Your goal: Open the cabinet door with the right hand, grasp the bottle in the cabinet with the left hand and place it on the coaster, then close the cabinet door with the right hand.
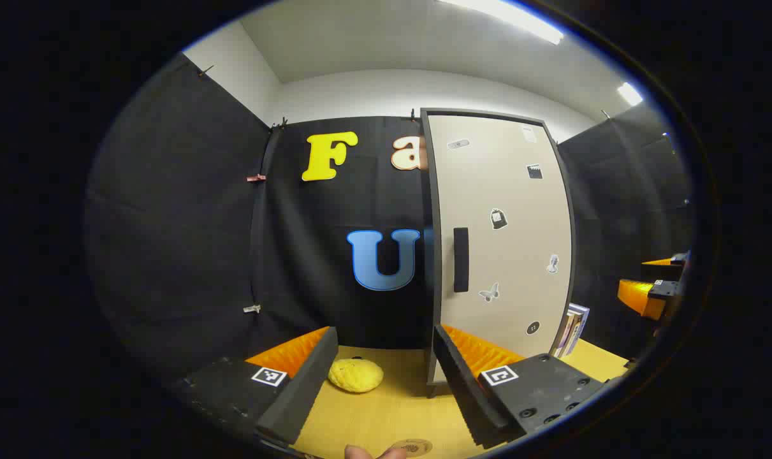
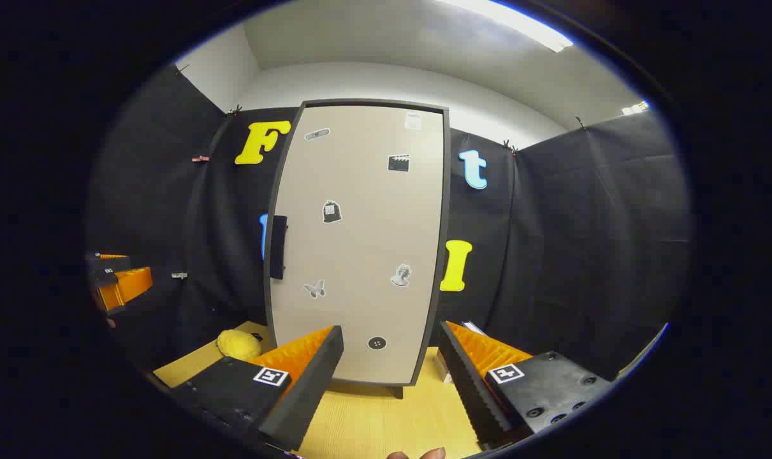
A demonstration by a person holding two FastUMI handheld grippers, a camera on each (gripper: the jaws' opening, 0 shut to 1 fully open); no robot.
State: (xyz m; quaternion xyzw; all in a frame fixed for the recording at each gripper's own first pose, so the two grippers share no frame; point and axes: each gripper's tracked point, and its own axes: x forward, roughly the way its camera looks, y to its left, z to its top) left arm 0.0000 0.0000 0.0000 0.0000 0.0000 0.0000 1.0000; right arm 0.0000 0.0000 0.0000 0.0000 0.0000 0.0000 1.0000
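The tall cabinet (image 2: 360, 242) stands on the wooden table, its beige door shut and hiding the inside. A dark handle (image 2: 278, 247) runs along the door's left edge. My right gripper (image 2: 391, 331) is open in front of the door's lower part, a short way off it. In the left gripper view the cabinet (image 1: 500, 242) is to the right, its handle (image 1: 461, 259) facing me. My left gripper (image 1: 382, 331) is open and holds nothing, left of the door. A round brown coaster (image 1: 413, 446) lies on the table just below it.
A yellow lumpy object (image 1: 356, 374) lies on the table left of the cabinet. Books (image 1: 574, 328) lean against the cabinet's right side. The other gripper (image 1: 653, 290) shows at the far right. Black cloth walls close the booth on all sides.
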